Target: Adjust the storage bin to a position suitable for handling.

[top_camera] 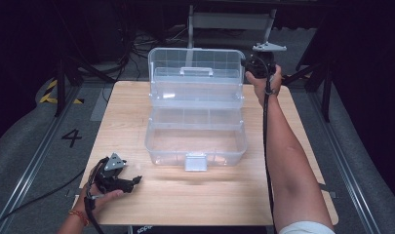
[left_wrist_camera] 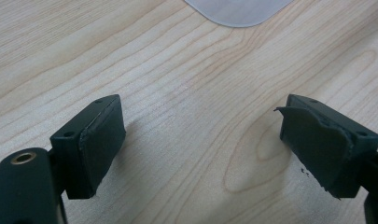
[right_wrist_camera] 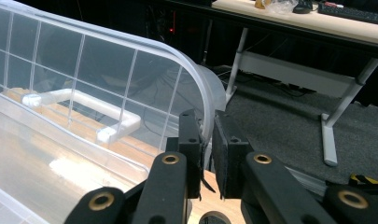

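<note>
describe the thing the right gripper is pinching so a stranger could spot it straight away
On the light wooden table stands a clear plastic storage box, open. Its raised lid stands upright at the far side, with a white handle and a grid of ribs. The right gripper is shut on the lid's right edge; nothing else here stands upright and see-through.

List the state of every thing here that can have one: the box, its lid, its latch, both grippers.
Clear plastic box: open, empty.
Lid: raised upright.
Latch: undone, hanging at the front.
Right gripper: shut on the lid's edge.
Left gripper: open, holding nothing, over the table.
</note>
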### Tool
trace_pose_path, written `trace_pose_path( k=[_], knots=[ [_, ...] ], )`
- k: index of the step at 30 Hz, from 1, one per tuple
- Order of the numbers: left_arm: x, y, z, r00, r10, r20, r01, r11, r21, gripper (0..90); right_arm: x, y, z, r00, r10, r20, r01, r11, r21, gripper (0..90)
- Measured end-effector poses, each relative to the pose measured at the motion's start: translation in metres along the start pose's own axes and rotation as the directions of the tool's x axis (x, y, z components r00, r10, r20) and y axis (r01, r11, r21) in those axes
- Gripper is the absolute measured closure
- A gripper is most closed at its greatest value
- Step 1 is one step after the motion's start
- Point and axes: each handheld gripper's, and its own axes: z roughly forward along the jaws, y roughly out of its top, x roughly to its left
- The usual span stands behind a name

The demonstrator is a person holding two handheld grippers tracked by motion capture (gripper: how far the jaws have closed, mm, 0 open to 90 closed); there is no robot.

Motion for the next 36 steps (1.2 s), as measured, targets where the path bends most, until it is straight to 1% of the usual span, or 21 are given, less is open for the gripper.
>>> trace_pose_path(
  k=[2,3,7,8,9,11,12,13,15,20,28,32,36],
  knots=[
    [0.000,0.000,0.000,1.0000,-0.001,0.002,0.001,1.0000,0.000,14.4,-0.001,0.000,0.001,1.0000,0.001,-0.001,-0.001,1.000,0.004,82.7],
    [0.000,0.000,0.000,1.0000,-0.002,0.002,0.002,1.0000,0.000,14.4,-0.001,0.000,0.002,1.0000,-0.005,-0.001,0.005,1.000,0.007,82.6],
    [0.000,0.000,0.001,1.0000,0.005,-0.001,-0.005,1.0000,-0.006,14.3,-0.002,0.000,0.006,1.0000,-0.005,0.002,0.005,1.000,0.015,82.4],
    [0.000,0.000,0.001,1.0000,-0.009,0.003,0.009,0.9999,-0.006,14.2,-0.002,0.000,0.007,1.0000,-0.003,0.002,0.003,1.000,0.020,82.4],
    [0.000,0.000,0.001,0.9999,-0.010,0.003,0.010,0.9999,-0.003,14.2,-0.003,0.000,0.009,1.0000,0.002,-0.002,-0.002,1.000,0.022,82.3],
    [0.000,0.000,0.001,1.0000,-0.003,0.002,0.003,1.0000,-0.004,14.1,-0.004,0.000,0.012,1.0000,-0.001,0.000,0.001,1.000,0.031,82.1],
    [0.000,0.000,0.001,0.9999,-0.010,0.005,0.010,1.0000,0.000,14.1,-0.004,0.000,0.013,1.0000,0.004,-0.004,-0.004,0.999,0.033,82.1],
    [0.000,0.000,0.001,1.0000,-0.009,0.004,0.009,1.0000,0.000,14.1,-0.005,0.000,0.015,1.0000,0.005,-0.003,-0.005,0.999,0.032,82.1],
    [0.000,0.000,0.001,0.9999,-0.009,0.004,0.009,1.0000,-0.001,14.1,-0.007,-0.002,0.018,0.9997,0.024,-0.008,-0.024,0.999,0.033,82.0],
    [0.000,0.000,0.000,1.0000,-0.006,0.002,0.006,1.0000,0.001,14.1,-0.009,-0.006,0.026,0.9991,0.042,-0.007,-0.041,0.998,0.039,81.7],
    [0.000,0.000,0.000,1.0000,-0.006,0.003,0.006,1.0000,0.001,14.1,-0.009,-0.007,0.034,0.9996,0.024,0.011,-0.025,0.998,0.059,81.2],
    [0.000,0.000,0.000,1.0000,-0.005,0.005,0.005,1.0000,0.004,14.1,-0.011,-0.008,0.038,0.9993,0.036,0.008,-0.037,0.997,0.066,81.0],
    [0.000,0.000,0.000,1.0000,-0.004,0.005,0.004,1.0000,0.005,14.1,-0.011,-0.009,0.041,0.9995,0.031,0.009,-0.032,0.997,0.076,80.8]
  ],
)
